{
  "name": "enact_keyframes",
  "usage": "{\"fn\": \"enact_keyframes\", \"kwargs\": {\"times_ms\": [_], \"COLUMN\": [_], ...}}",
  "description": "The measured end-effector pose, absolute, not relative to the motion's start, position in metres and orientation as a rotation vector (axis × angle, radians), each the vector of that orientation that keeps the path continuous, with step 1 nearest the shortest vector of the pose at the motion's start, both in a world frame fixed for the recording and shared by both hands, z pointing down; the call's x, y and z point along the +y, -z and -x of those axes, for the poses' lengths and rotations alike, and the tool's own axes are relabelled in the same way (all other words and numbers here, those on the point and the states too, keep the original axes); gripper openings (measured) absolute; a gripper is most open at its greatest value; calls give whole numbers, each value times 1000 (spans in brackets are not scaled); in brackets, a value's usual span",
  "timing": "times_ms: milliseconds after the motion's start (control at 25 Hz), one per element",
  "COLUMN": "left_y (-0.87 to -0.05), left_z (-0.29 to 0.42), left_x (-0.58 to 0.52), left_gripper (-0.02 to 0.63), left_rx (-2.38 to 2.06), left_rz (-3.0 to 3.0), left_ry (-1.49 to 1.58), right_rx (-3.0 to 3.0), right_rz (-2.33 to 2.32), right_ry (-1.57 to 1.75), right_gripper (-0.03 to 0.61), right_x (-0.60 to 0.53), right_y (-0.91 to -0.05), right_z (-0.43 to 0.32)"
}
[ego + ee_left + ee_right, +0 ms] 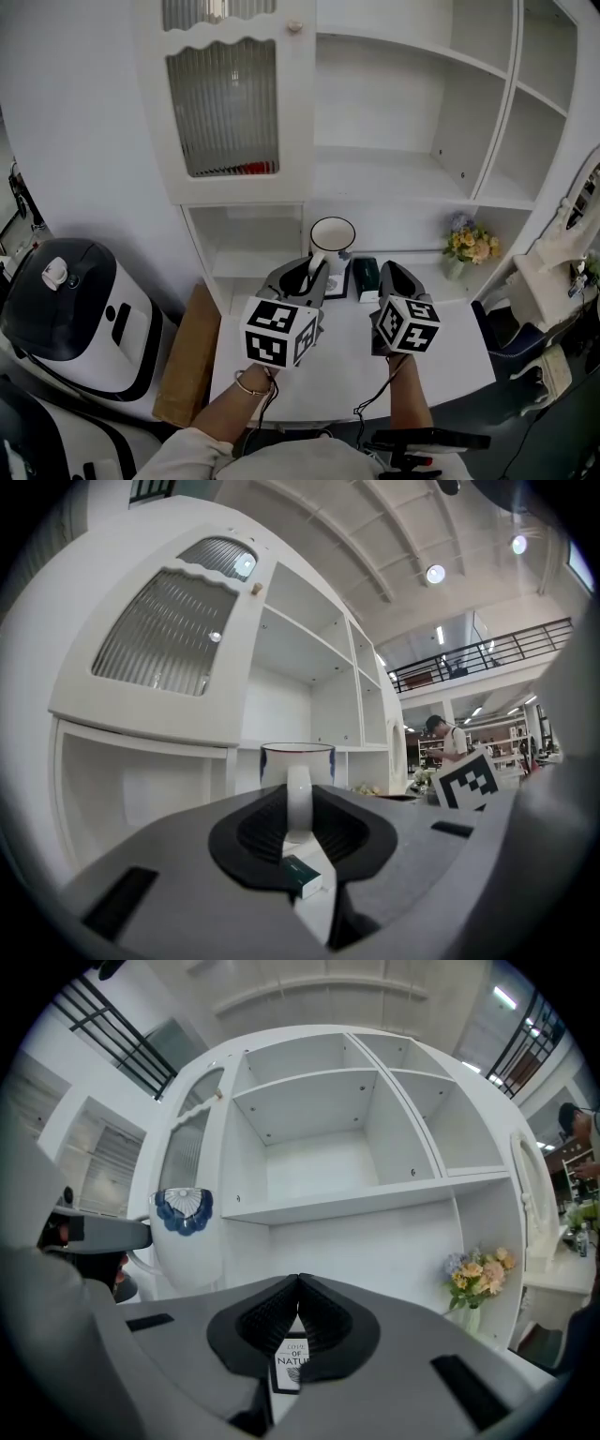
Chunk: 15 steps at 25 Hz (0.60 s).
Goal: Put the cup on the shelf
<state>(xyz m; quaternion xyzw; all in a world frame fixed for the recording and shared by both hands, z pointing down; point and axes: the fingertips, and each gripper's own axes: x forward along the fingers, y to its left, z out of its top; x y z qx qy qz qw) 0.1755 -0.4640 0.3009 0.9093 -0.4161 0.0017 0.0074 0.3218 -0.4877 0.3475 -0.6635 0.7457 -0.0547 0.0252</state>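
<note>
A white cup (332, 238) with a dark rim hangs above the back of the white table (347, 370), in front of the white shelf unit (394, 178). My left gripper (307, 269) is shut on its handle. In the left gripper view the handle (298, 794) stands upright between the jaws, with the cup's body (297, 759) just beyond. My right gripper (389, 273) hovers to the right of the cup, shut and holding nothing. In the right gripper view the cup (184, 1237) shows a blue shell motif at the left, and the jaws of that gripper (298, 1283) meet.
A small dark green box (364, 274) and a framed card (292, 1365) sit on the table below the grippers. A vase of flowers (472, 246) stands at the back right. A ribbed-glass cabinet door (225, 103) hangs at upper left. A white machine (75, 309) and brown cardboard (187, 366) flank the table's left.
</note>
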Motion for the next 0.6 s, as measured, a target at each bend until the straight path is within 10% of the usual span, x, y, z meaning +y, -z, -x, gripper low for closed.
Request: {"fn": "enact_keyframes", "kwargs": {"times_ms": [600], "left_y": [-223], "left_z": [-208], "left_x": [-471], "left_gripper": [64], "left_rx": [-1266], "left_rz": [-2924], "left_ry": [131], "right_rx": [2312], "right_rz": [2032], "right_ry": [152], "right_gripper": [21], "right_x": [-502], "right_y": [-334], "right_z": [-346]}}
